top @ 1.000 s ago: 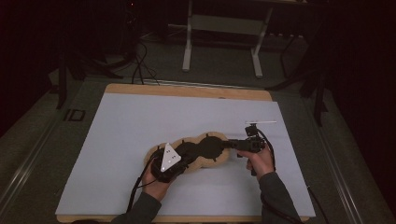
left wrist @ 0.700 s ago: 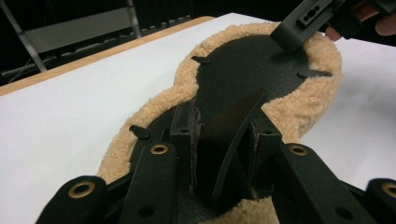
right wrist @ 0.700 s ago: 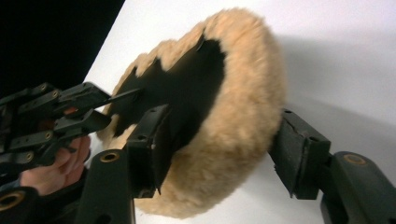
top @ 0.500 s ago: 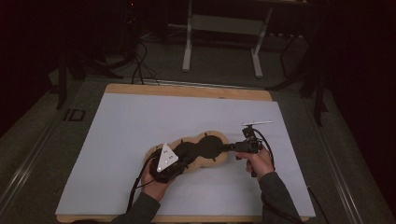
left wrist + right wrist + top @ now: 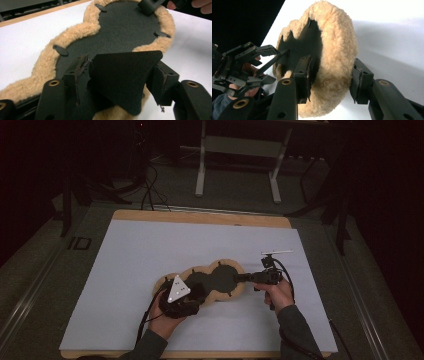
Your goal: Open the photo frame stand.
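A lobed black pad (image 5: 222, 279) with a tan fleece rim lies on the white sheet (image 5: 150, 255). At its left end is my left gripper (image 5: 199, 294). Its jaws have just been opening and stand open in the left gripper view (image 5: 120, 72), with a black flap (image 5: 122, 82) of the pad loose between them. My right gripper (image 5: 241, 278) is at the pad's right end. Its jaws (image 5: 332, 77) have just been closing and now pinch the fleece rim (image 5: 334, 37), one pad on the black face and one under the fleece. The left gripper (image 5: 249, 65) shows beyond.
The white sheet covers a wooden table (image 5: 200, 216) with bare edges at the back and front. A metal stand (image 5: 240, 145) and cables (image 5: 150, 190) are on the dark floor behind. Wide bare sheet lies to the left and behind the pad.
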Available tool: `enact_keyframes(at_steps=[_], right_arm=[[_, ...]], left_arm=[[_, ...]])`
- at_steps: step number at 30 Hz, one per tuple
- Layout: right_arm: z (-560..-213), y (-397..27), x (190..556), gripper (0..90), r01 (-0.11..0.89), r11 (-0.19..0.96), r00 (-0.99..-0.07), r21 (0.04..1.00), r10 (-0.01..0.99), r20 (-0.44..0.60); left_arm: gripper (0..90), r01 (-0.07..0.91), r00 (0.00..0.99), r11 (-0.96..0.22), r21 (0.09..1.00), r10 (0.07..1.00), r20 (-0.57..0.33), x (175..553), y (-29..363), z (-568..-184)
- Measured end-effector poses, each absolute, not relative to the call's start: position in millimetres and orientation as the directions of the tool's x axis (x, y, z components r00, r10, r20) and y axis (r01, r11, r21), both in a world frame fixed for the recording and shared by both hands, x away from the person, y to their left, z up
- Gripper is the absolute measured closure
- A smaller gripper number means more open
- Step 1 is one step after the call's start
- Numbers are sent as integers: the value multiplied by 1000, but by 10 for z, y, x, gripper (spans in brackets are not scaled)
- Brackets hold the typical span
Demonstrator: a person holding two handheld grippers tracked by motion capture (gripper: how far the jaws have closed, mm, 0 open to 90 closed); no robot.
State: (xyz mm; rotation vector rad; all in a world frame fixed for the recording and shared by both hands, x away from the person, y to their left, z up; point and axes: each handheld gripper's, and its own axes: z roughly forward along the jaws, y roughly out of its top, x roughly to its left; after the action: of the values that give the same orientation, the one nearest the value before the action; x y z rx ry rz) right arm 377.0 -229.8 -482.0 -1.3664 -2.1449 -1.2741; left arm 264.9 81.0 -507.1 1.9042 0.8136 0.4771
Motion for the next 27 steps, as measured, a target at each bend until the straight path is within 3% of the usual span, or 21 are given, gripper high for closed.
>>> enact_keyframes(at_steps=[5, 13, 18, 27], right_arm=[[-4827, -2304, 3770, 580, 837, 157, -508, 524, 580, 637], [-4824, -2303, 3765, 580, 828, 167, -522, 536, 580, 626], [-4821, -2305, 3761, 580, 822, 175, -531, 542, 578, 619], [-4809, -2309, 3734, 579, 801, 201, -562, 564, 578, 592]], left_arm=[[350, 383, 735, -281, 880, 670, -106, 2602, 938, -5040], [351, 406, 752, -265, 875, 640, -156, 2549, 1127, -4983], [349, 408, 751, -272, 872, 643, -151, 2538, 1188, -4945], [362, 445, 674, -259, 857, 727, -130, 2582, 1372, -4965]])
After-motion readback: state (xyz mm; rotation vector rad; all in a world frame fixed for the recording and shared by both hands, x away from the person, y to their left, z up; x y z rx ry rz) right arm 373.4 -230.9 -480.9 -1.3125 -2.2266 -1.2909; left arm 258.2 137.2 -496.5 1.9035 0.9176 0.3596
